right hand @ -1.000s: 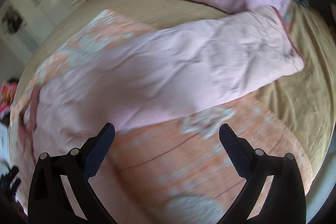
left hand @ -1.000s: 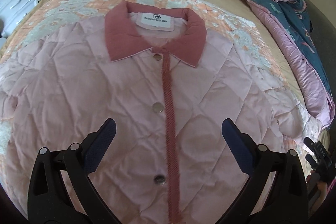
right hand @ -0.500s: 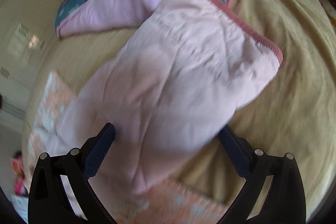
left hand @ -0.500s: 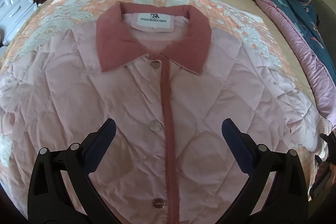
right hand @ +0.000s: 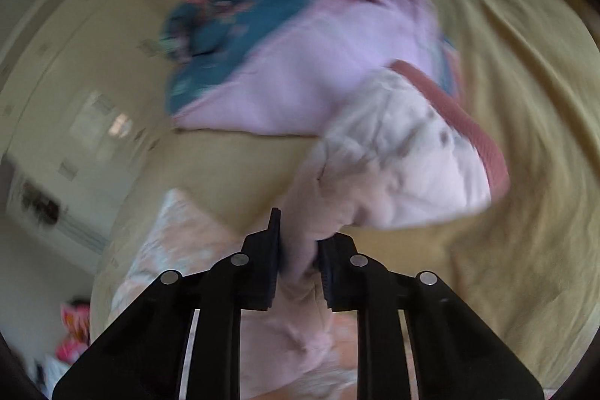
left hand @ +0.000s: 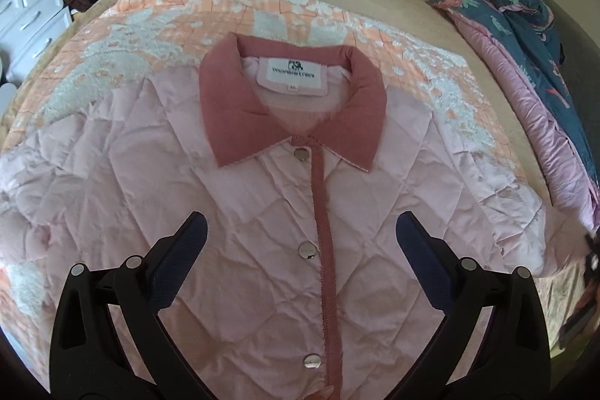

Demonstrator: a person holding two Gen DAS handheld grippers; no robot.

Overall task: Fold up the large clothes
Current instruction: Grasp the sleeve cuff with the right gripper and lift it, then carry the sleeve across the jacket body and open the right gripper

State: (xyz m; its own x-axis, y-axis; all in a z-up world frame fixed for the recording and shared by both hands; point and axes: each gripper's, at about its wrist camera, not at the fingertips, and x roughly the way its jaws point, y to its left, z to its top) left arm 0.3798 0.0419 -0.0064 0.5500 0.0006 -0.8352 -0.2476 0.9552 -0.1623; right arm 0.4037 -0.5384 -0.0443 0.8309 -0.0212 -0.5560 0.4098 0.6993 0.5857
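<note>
1. Left gripper (left hand: 300, 242) hangs wide apart and empty over the pink quilted jacket (left hand: 240, 212), spread buttoned on the peach blanket (left hand: 157, 25); only the right camera shows the sleeve (right hand: 393, 167)
2. Right gripper (right hand: 298, 250) is pinched tight on that sleeve, its rose cuff (right hand: 461, 115) near the bunched duvet (right hand: 285, 77); bare tan bedsheet (right hand: 525, 212) lies beyond
3. Right view is smeared; jacket hem is cut off

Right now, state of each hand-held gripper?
Left hand-held gripper: open, holding nothing, above the jacket front.
Right hand-held gripper: closed on the jacket's sleeve.
</note>
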